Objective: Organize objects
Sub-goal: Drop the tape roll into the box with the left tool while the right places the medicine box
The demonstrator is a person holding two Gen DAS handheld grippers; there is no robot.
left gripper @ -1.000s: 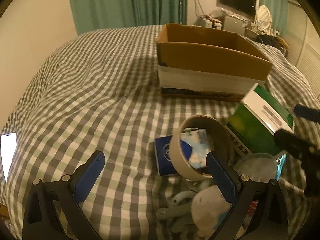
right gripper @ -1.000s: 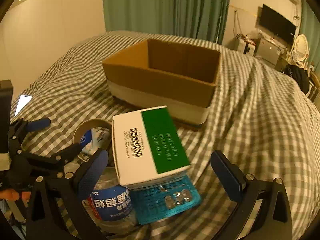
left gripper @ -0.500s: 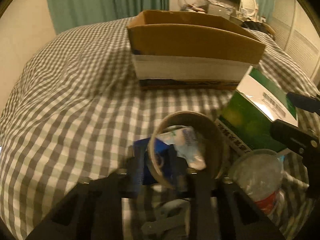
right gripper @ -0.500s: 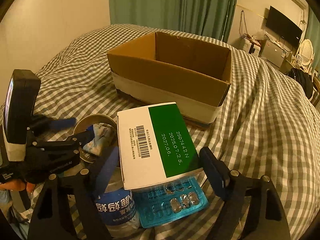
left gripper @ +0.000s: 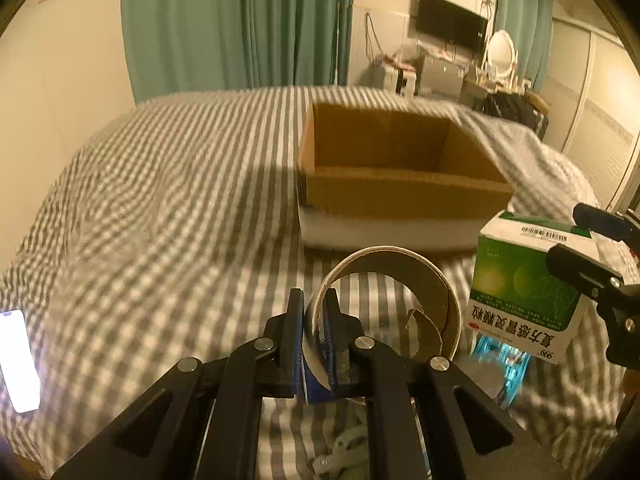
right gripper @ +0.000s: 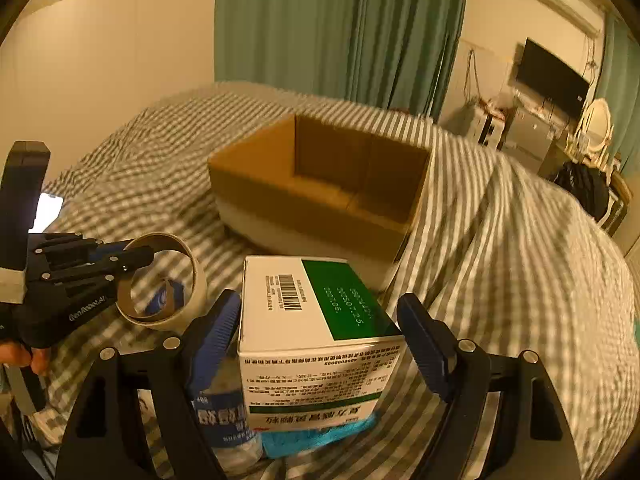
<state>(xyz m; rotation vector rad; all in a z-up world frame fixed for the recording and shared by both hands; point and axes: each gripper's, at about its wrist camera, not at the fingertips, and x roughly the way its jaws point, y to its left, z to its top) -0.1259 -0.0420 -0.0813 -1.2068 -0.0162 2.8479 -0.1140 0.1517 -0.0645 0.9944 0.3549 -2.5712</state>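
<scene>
Pinching the near wall of a tape roll [left gripper: 384, 304] low in the centre of the left wrist view, the left gripper [left gripper: 314, 340] has its blue pads together on the cardboard ring. At the right edge of that frame the right gripper [right gripper: 320, 340] straddles a green-and-white medicine box [right gripper: 316, 320]; whether its pads touch the box I cannot tell. An open cardboard box [left gripper: 396, 184] sits above centre on the checked bedspread [left gripper: 160, 220]. A lit phone [left gripper: 18, 360] lies at the lower left edge.
</scene>
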